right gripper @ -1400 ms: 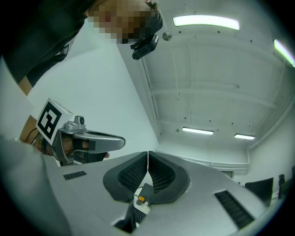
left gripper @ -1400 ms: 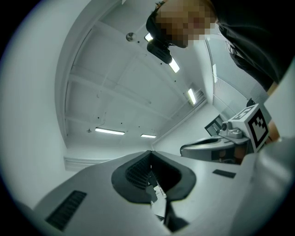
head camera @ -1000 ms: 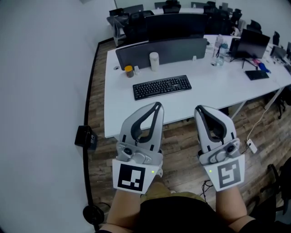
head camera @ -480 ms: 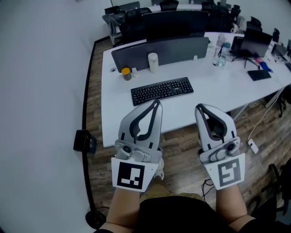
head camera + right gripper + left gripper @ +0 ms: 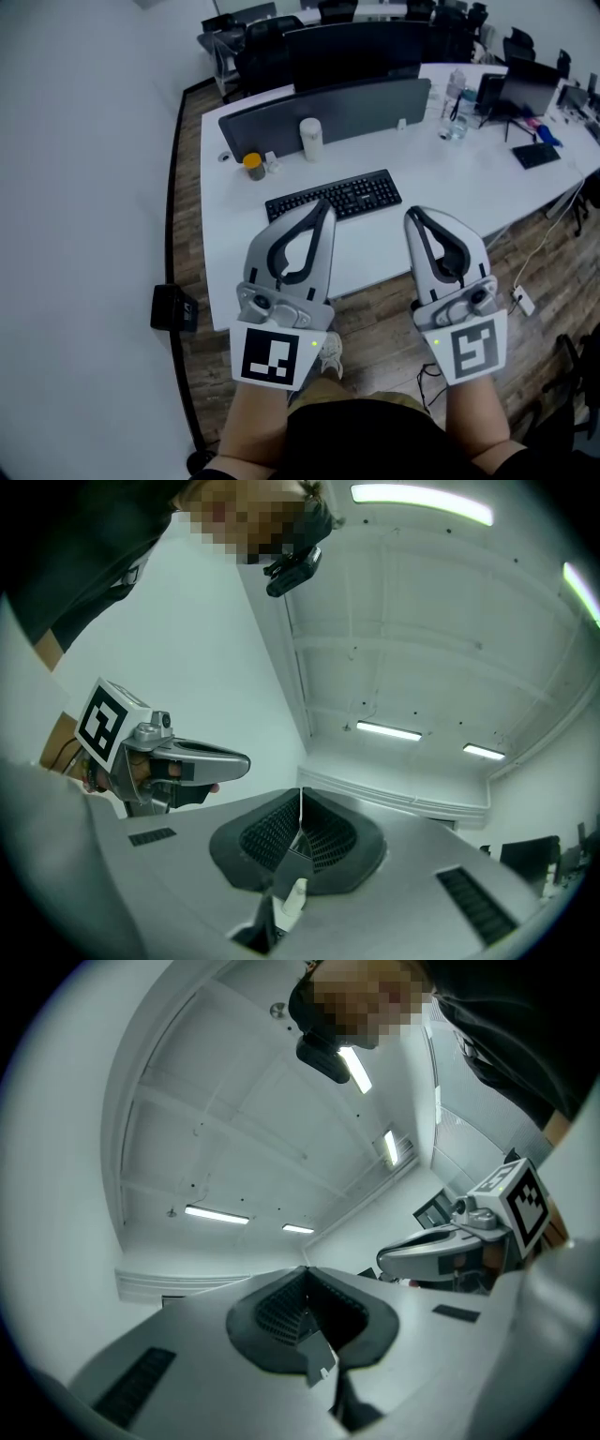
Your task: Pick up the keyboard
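Black full-size keyboard (image 5: pixel 361 193) flat on white desk (image 5: pixel 450 178), frame centre, my left gripper (image 5: pixel 324 208) and right gripper (image 5: pixel 413 217) both closed, empty

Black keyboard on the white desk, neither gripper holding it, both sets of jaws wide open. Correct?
Not open: the left gripper and right gripper are both shut, empty, as each gripper view shows. The keyboard does lie on the white desk, unheld.
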Tool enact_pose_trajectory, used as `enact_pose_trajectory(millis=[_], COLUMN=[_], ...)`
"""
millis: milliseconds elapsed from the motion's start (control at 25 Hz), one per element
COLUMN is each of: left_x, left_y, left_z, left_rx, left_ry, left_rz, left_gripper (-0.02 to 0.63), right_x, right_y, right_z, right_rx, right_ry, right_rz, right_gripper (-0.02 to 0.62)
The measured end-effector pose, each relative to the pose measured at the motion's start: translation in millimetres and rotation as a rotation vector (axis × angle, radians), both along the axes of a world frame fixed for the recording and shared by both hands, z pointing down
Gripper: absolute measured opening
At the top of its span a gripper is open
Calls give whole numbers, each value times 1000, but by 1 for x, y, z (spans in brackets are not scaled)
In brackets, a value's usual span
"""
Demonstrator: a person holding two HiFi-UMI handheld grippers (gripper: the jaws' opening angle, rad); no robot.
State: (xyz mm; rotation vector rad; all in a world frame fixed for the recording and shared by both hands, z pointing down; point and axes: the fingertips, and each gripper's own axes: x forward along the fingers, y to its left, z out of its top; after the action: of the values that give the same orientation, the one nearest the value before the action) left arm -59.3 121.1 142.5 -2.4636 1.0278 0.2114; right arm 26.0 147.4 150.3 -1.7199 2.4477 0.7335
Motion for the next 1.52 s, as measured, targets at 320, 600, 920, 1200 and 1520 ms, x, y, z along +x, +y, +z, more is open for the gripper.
enact_pose_trajectory(millis=[320,600,920,1200,1520], left_x=[-1,-8,-19,-18,-13], left_y=[-66,-112,-158,-192,-212], left_z=[-4,3,6,9,10], left_rx=[4,-10,-17,-21,-13], left_ry=[1,-27,-26,-15,-19], left_rz=[23,26,42,78,107], left_gripper=[9,9,8,9,9], right_x=[0,-10,-19,-18,-15], right_y=[-63,-112,-156,-184,-204], right_z=[-2,2,4,8,7], right_rx=[-14,-30,-39,-49,-47], right_ry=[-2,-6,1,15,20], right_rz=[31,32,56,101,132], right_gripper=[32,32,32,32,32])
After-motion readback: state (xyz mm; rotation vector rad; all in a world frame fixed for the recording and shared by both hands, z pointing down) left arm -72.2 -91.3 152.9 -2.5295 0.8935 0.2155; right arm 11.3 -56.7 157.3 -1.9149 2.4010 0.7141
